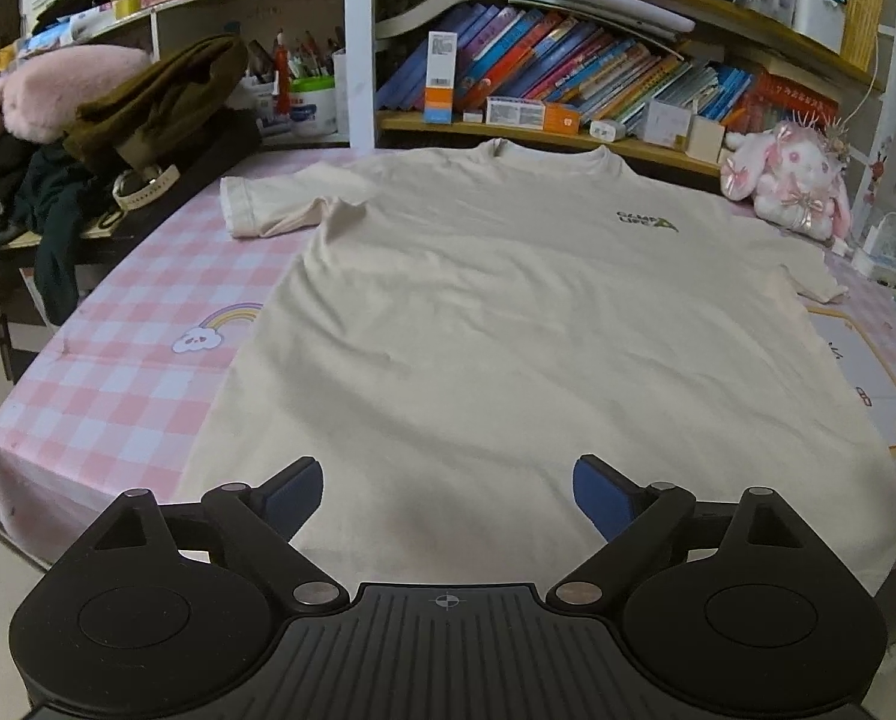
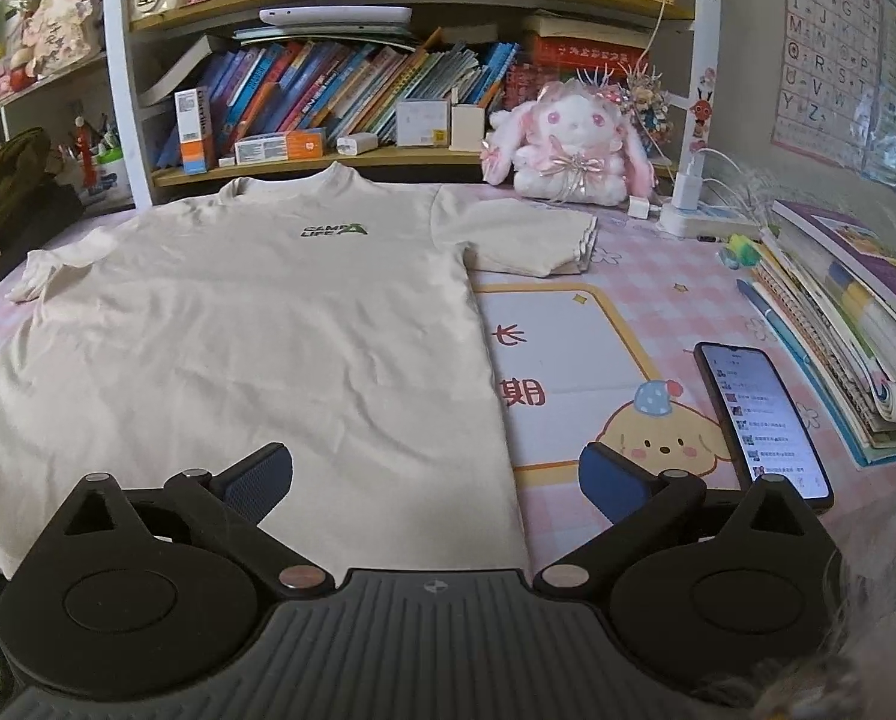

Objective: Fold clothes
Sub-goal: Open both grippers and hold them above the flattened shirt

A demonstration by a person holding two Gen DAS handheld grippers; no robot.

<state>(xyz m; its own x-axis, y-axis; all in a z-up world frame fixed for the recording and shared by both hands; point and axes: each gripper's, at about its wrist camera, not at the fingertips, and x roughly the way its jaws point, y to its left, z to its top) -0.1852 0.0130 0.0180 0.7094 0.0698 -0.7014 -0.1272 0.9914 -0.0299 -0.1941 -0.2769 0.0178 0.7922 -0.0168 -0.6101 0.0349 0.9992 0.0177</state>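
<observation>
A cream T-shirt with a small green chest logo lies flat, face up, on the pink checked table cover, collar at the far side, both short sleeves spread. My left gripper hovers open over the near hem, nothing between its blue pads. In the right wrist view the same T-shirt fills the left half. My right gripper is open above the shirt's near right corner: one pad over the cloth, the other over the table cover.
A lit phone lies close to the right gripper, with stacked books beyond it. A pink plush rabbit and a power strip sit at the back. Dark clothes pile up at the left. Bookshelves line the far side.
</observation>
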